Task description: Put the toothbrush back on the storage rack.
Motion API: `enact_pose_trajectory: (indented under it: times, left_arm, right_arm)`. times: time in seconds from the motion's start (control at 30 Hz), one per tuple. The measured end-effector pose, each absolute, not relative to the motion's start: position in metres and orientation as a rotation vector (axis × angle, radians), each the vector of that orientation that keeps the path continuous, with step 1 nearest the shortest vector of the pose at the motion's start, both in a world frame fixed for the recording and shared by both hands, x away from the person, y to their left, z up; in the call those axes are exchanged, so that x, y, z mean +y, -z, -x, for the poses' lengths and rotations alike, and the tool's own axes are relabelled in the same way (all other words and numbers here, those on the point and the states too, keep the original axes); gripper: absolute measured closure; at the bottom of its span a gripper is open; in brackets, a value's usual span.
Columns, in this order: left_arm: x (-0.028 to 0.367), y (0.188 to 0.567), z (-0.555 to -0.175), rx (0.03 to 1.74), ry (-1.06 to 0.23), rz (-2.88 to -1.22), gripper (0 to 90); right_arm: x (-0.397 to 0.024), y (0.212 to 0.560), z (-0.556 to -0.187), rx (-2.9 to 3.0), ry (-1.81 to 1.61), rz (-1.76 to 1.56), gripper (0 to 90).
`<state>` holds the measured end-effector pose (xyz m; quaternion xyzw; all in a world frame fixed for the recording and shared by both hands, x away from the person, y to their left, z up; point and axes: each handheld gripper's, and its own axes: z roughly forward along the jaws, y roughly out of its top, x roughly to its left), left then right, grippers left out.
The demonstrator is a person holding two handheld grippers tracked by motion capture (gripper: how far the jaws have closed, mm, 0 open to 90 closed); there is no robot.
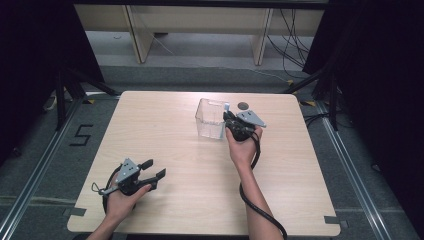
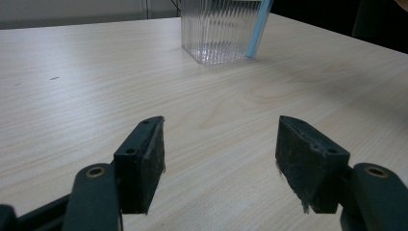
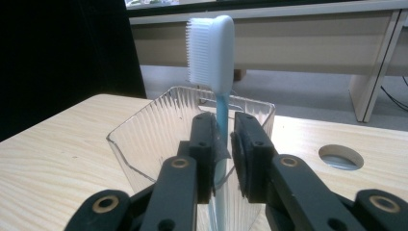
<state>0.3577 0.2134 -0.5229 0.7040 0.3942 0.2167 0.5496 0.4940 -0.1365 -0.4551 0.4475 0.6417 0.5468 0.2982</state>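
Observation:
A clear ribbed cup [image 1: 210,119] [image 2: 216,29] [image 3: 144,139] stands upright on the far middle of the wooden table [image 1: 165,130]. A toothbrush with a blue handle [image 3: 222,110] [image 2: 257,29] and a white head [image 3: 211,48] [image 1: 227,106] stands in the cup, leaning on its right corner. My right gripper [image 1: 229,117] [image 3: 224,139] reaches over the cup's rim. The handle lies between its pads with a thin gap on one side, so it is open. My left gripper [image 1: 155,168] [image 2: 221,144] rests low at the near left, wide open and holding nothing.
A round cable hole [image 1: 243,105] [image 3: 341,156] sits in the tabletop just behind the right gripper. The right gripper's black cable [image 1: 255,205] trails along the forearm to the near edge. Desk legs and floor cables lie beyond the far edge.

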Motion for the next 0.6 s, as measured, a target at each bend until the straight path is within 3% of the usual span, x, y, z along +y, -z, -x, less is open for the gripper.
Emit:
enact_pose_trajectory:
  times: [0.6]
  left_arm:
    - [0.214,0.5221,-0.3567,0.944,-0.518,-1.676,33.9]
  right_arm:
    - [-0.1432,0.4512,-0.4944,1.782,-1.382,-1.196,53.4]
